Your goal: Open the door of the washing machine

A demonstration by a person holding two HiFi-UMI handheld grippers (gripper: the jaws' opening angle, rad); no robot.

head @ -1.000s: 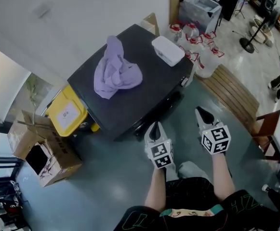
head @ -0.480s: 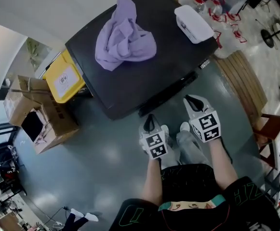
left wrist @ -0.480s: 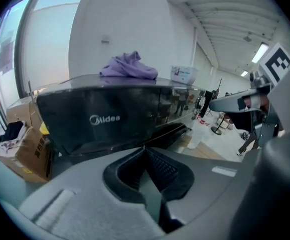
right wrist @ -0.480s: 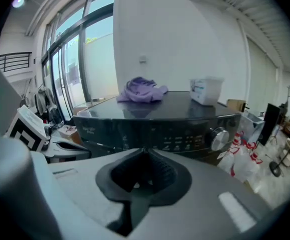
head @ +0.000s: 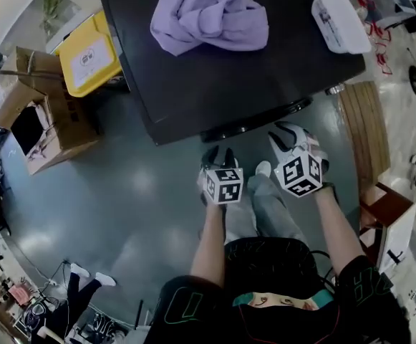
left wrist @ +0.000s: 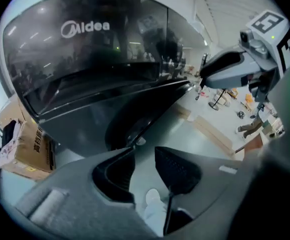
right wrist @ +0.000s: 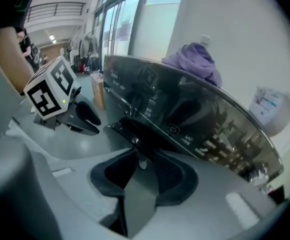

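Note:
The dark washing machine (head: pixel 229 84) fills the top of the head view, with a purple garment (head: pixel 211 9) lying on its lid. Its round door (left wrist: pixel 130 121) sits on the front under the brand name, closed. My left gripper (head: pixel 219 156) hangs low in front of the machine, pointing down at the door's lower edge. Its jaws (left wrist: pixel 144 151) have just been opening, with only floor between them. My right gripper (head: pixel 288 136) is beside it to the right. Its jaws (right wrist: pixel 143 156) have also just been opening and hold nothing, close to the door's dark rim (right wrist: pixel 135 131).
A white lidded box (head: pixel 340 16) rests on the lid's right end. A yellow bin (head: pixel 89 56) and a cardboard box (head: pixel 32 120) stand left of the machine. A wooden bench (head: pixel 365 127) lies on the right. The person's knees and shoes (head: pixel 263 169) are just below the grippers.
Both grippers have dropped lower in front of the machine and come nearer its front. The right one has rolled. The head view now looks more steeply down.

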